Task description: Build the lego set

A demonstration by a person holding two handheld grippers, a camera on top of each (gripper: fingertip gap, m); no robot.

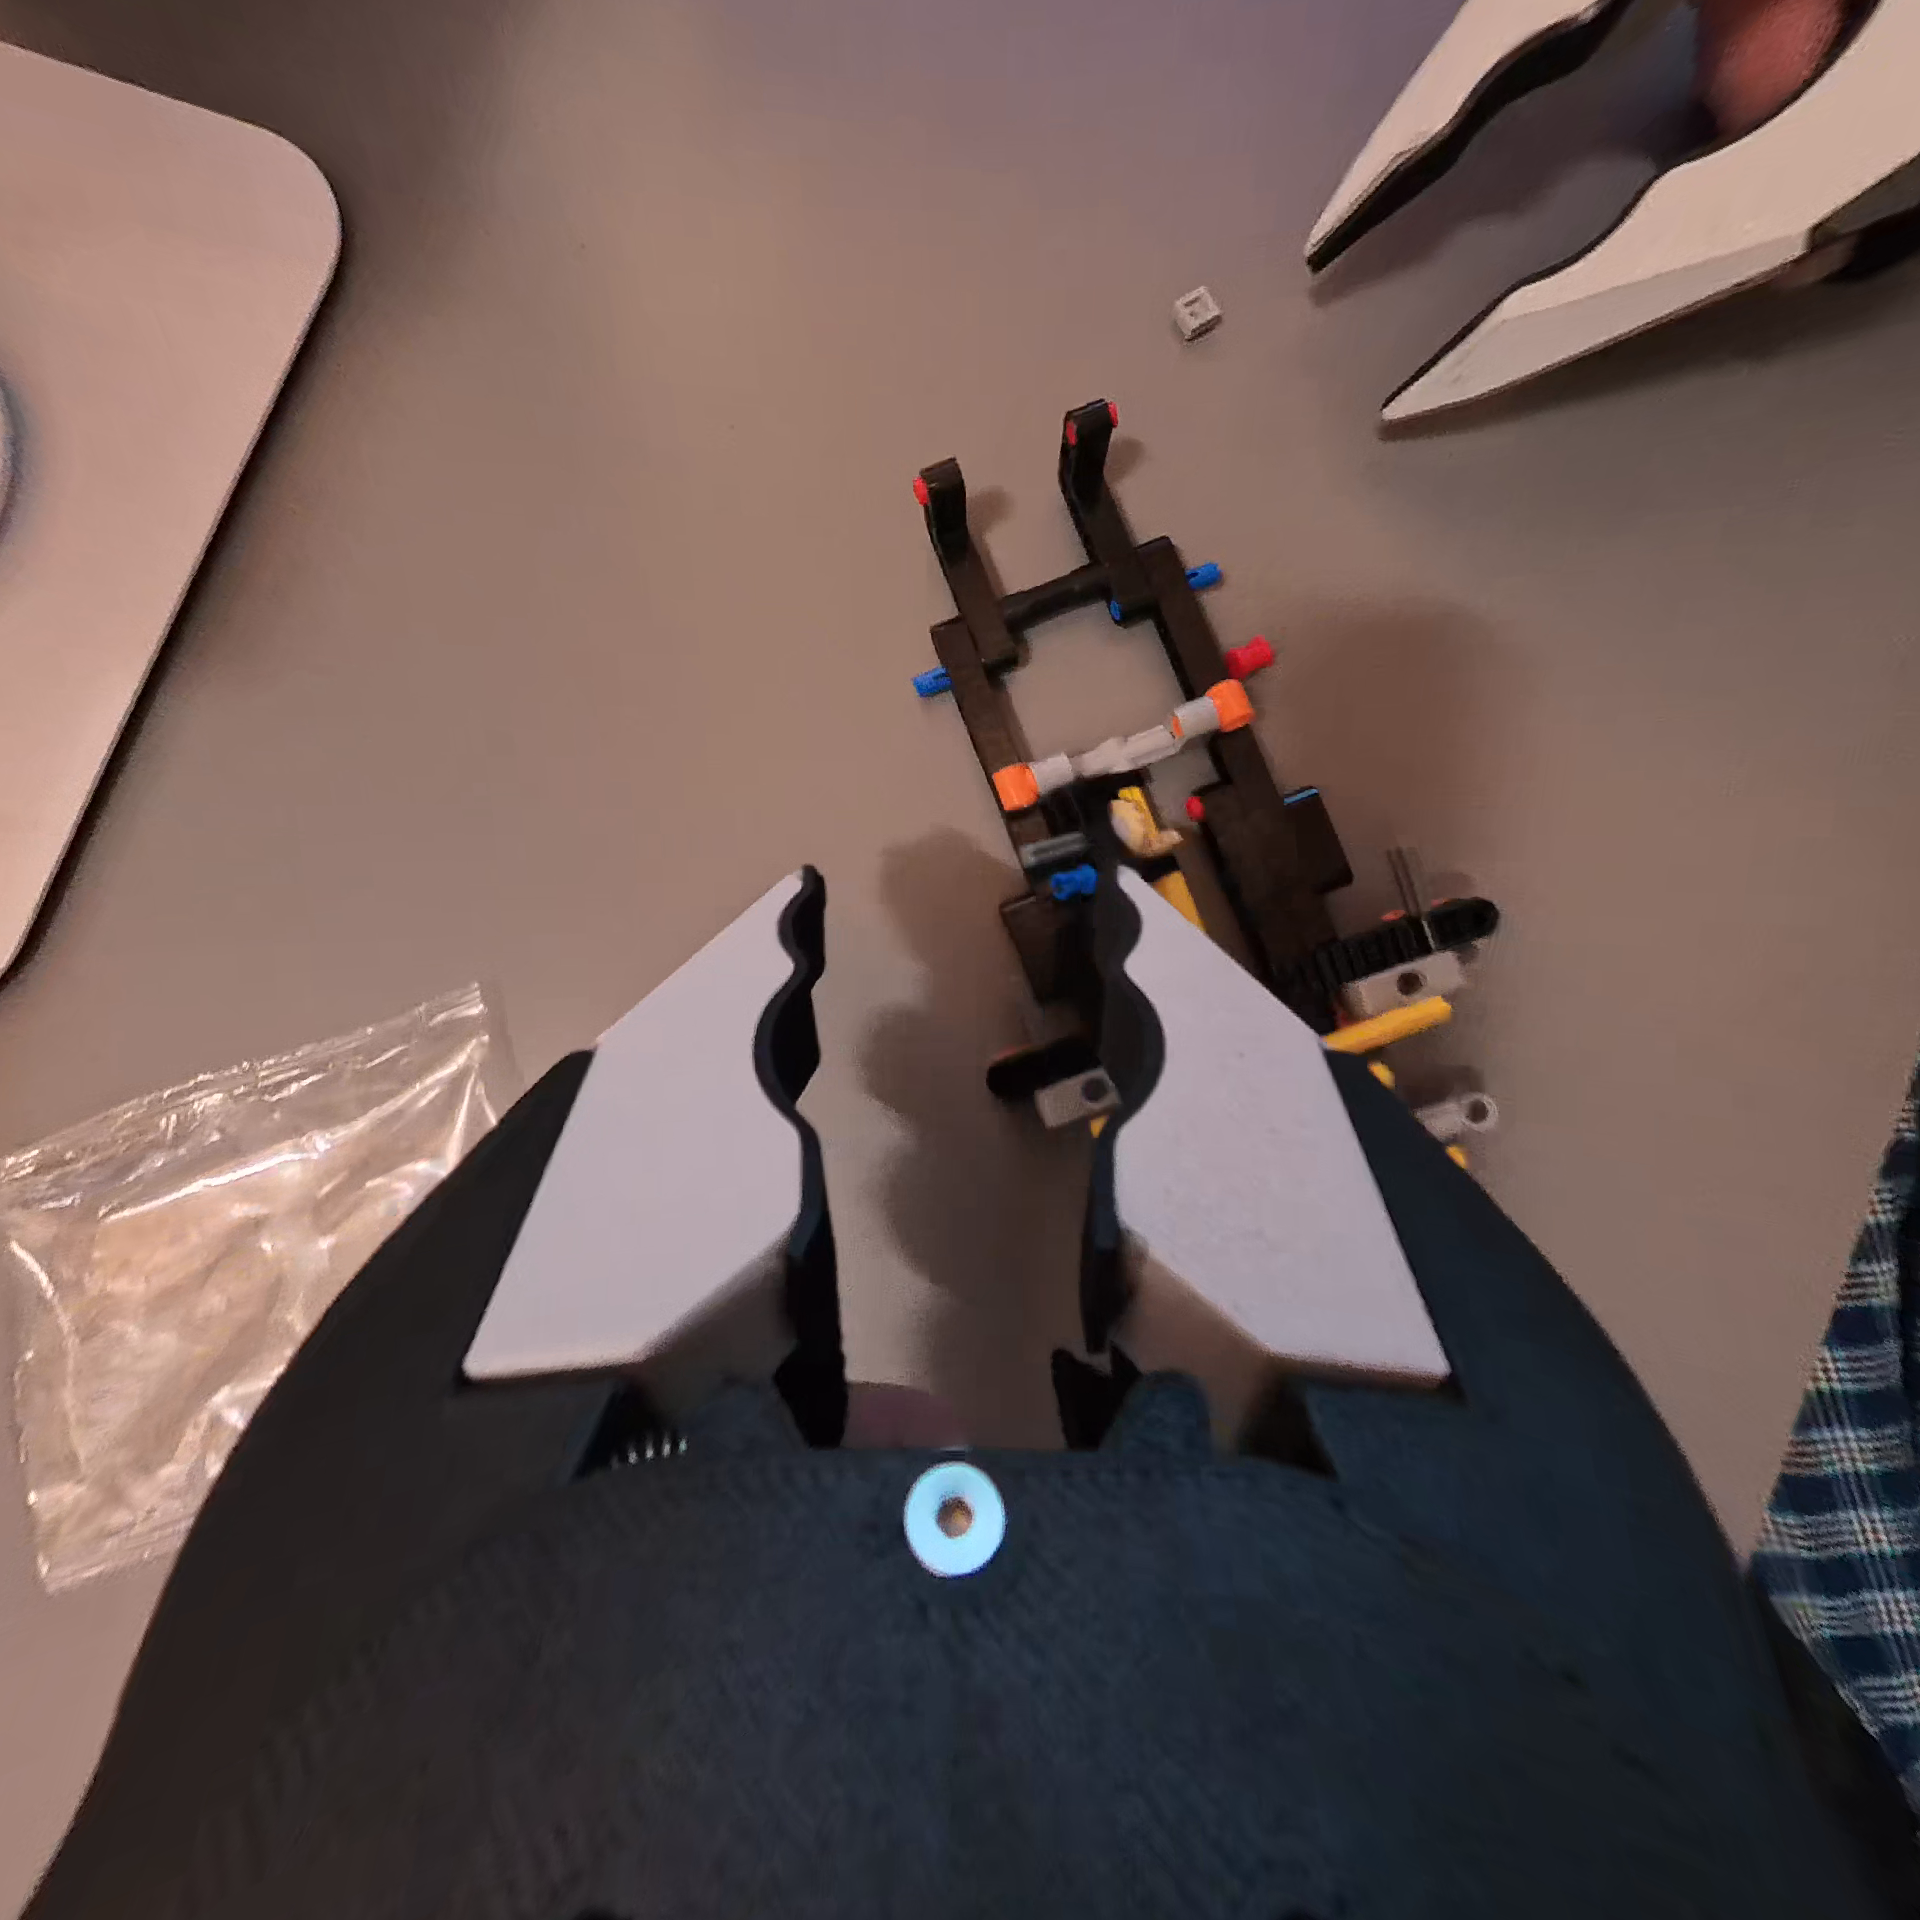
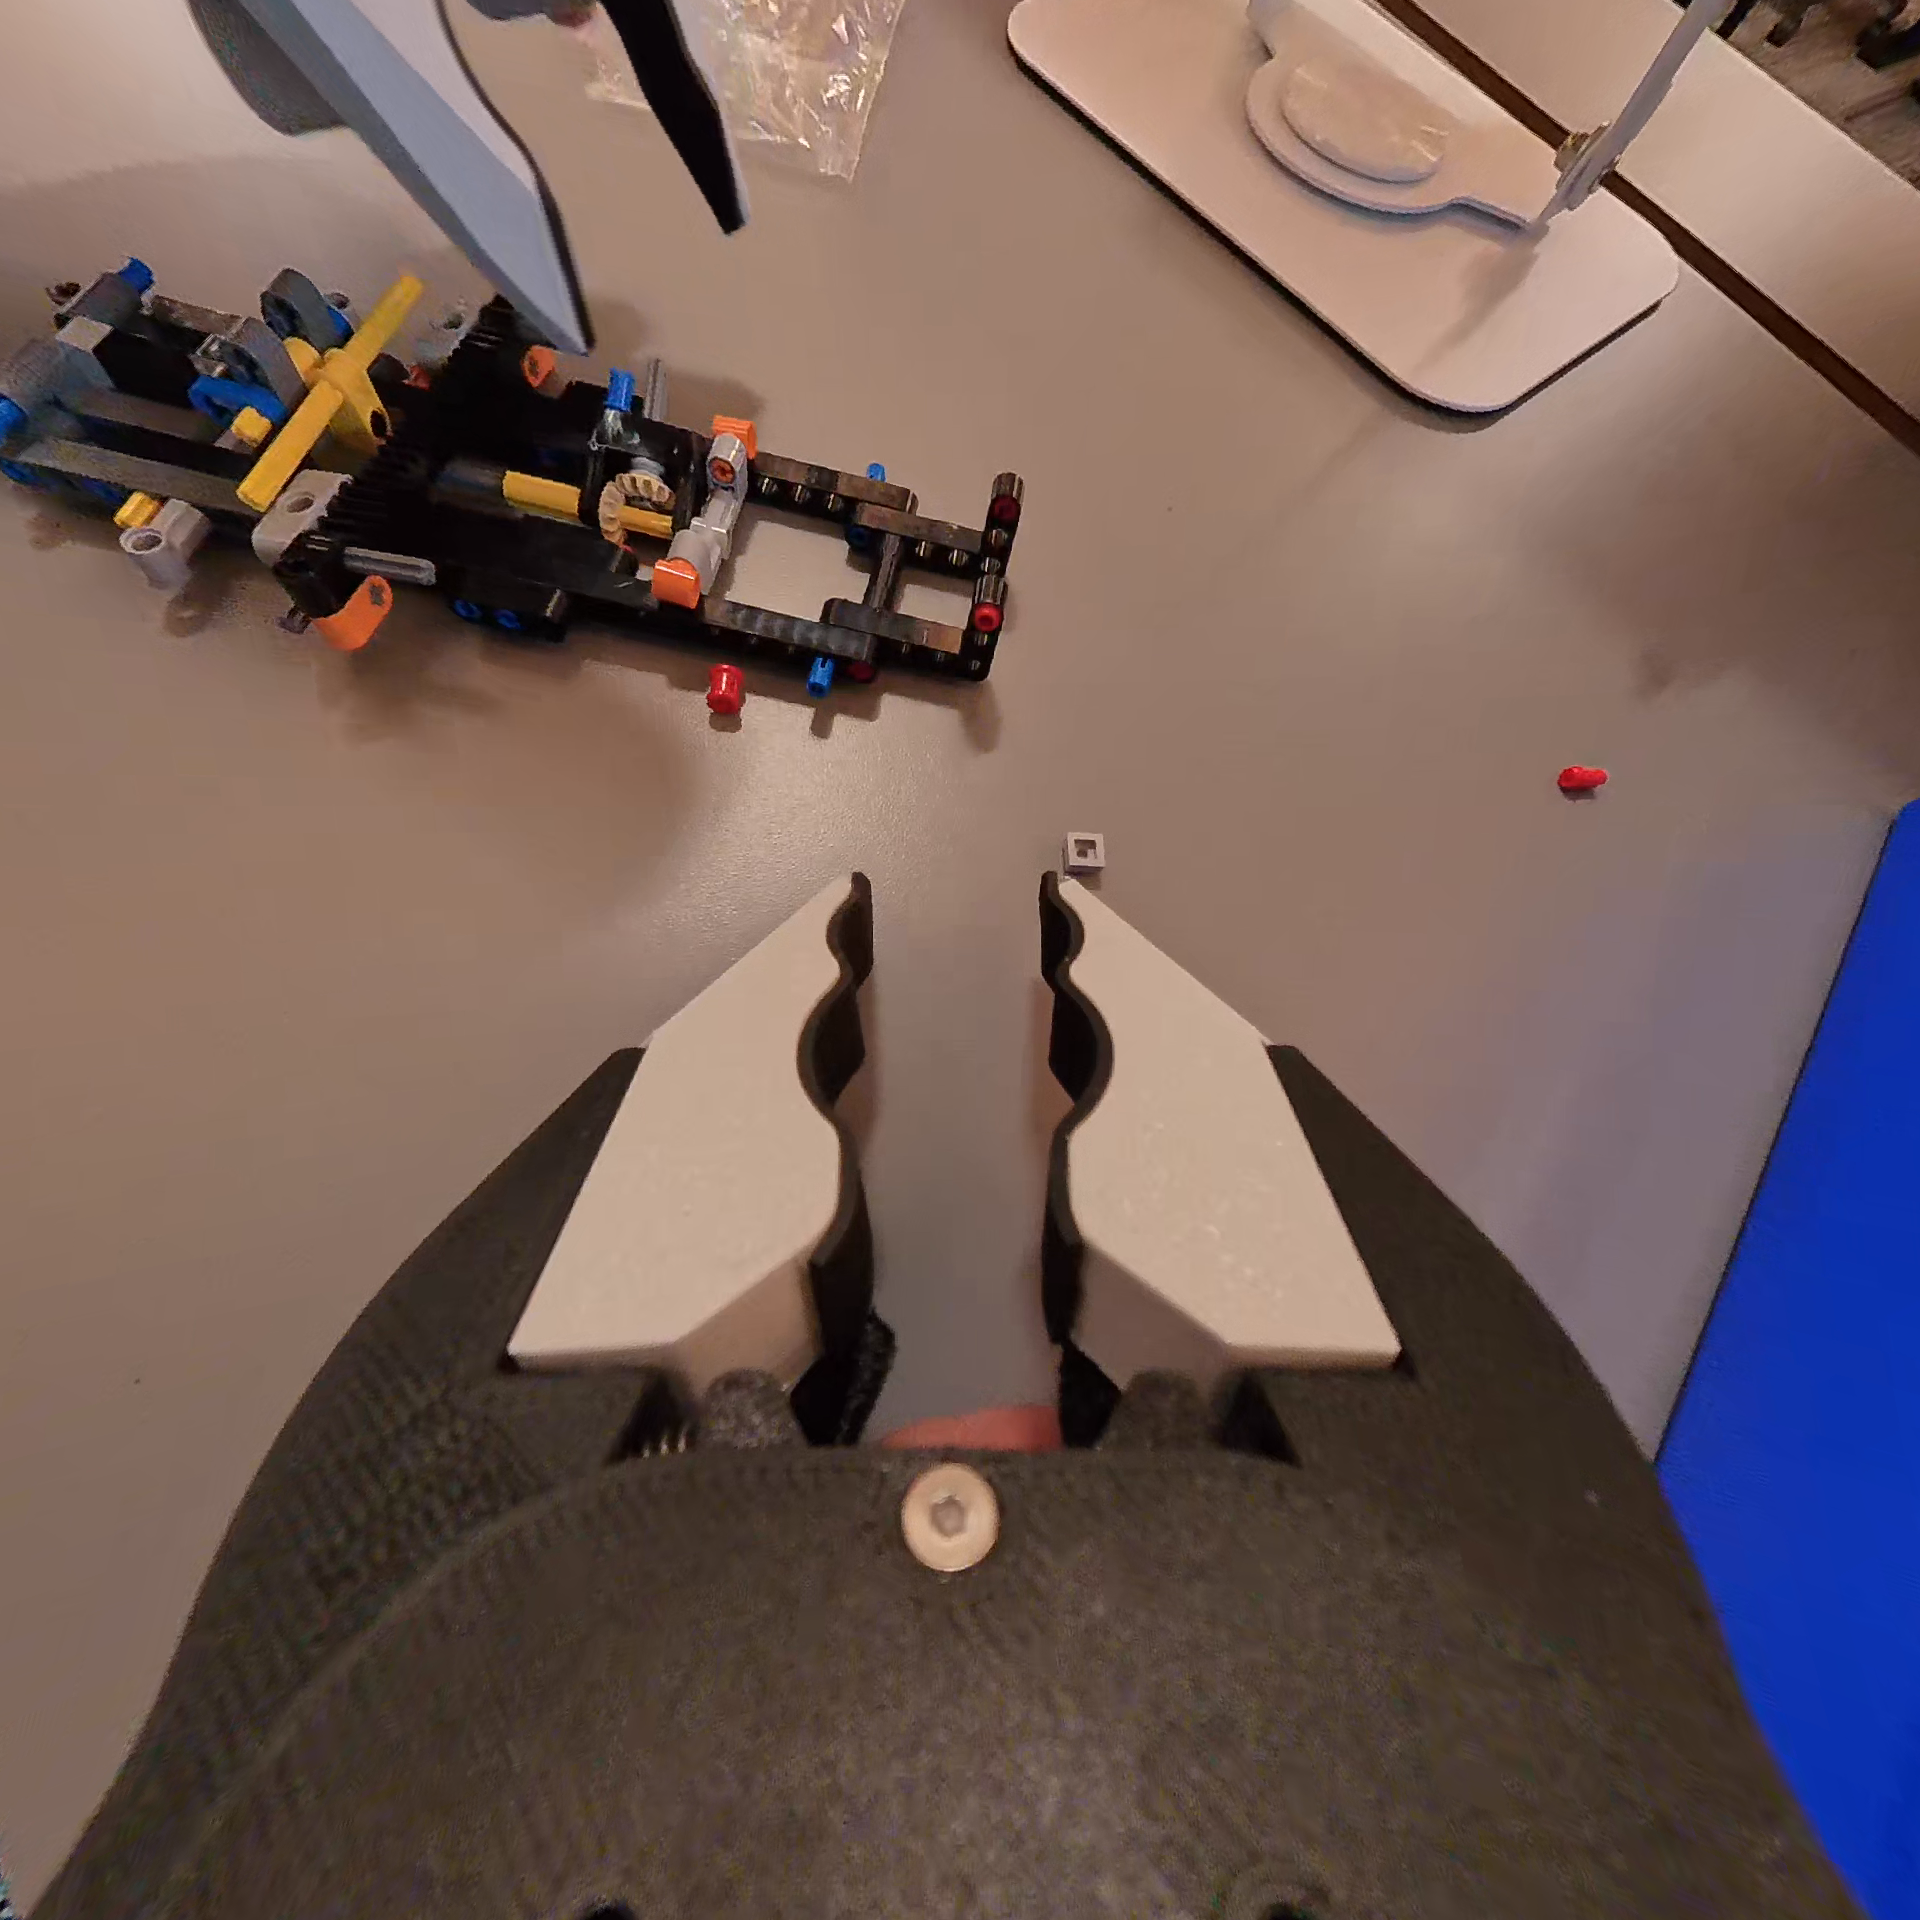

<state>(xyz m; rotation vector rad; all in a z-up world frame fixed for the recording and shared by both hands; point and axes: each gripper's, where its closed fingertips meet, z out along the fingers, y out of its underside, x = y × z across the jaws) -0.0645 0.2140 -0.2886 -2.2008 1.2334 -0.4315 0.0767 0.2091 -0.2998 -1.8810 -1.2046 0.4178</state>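
Note:
A long black lego chassis (image 1: 1122, 748) with orange, blue, red, yellow and grey parts lies on the grey table; it also shows in the right wrist view (image 2: 582, 520). My left gripper (image 1: 966, 894) is open and empty, hovering over the chassis's near end. My right gripper (image 2: 956, 894) is open and empty above the table, its right fingertip just beside a small grey square piece (image 2: 1084, 852), also in the left wrist view (image 1: 1197, 310). A loose red pin (image 2: 1581, 778) lies to the right. A red bush (image 2: 723, 688) lies beside the chassis.
A white stand base (image 2: 1455, 301) sits at the back right and shows at the left (image 1: 135, 436) in the left wrist view. A clear plastic bag (image 1: 239, 1268) lies beside my left gripper. A blue surface (image 2: 1808, 1351) borders the table on the right. A plaid sleeve (image 1: 1860, 1455) is at the edge. The red bush (image 2: 723, 688) sits 6 cm or so from the ends of my right fingers. My left wrist view (image 1: 1252, 644) looks at it from another angle.

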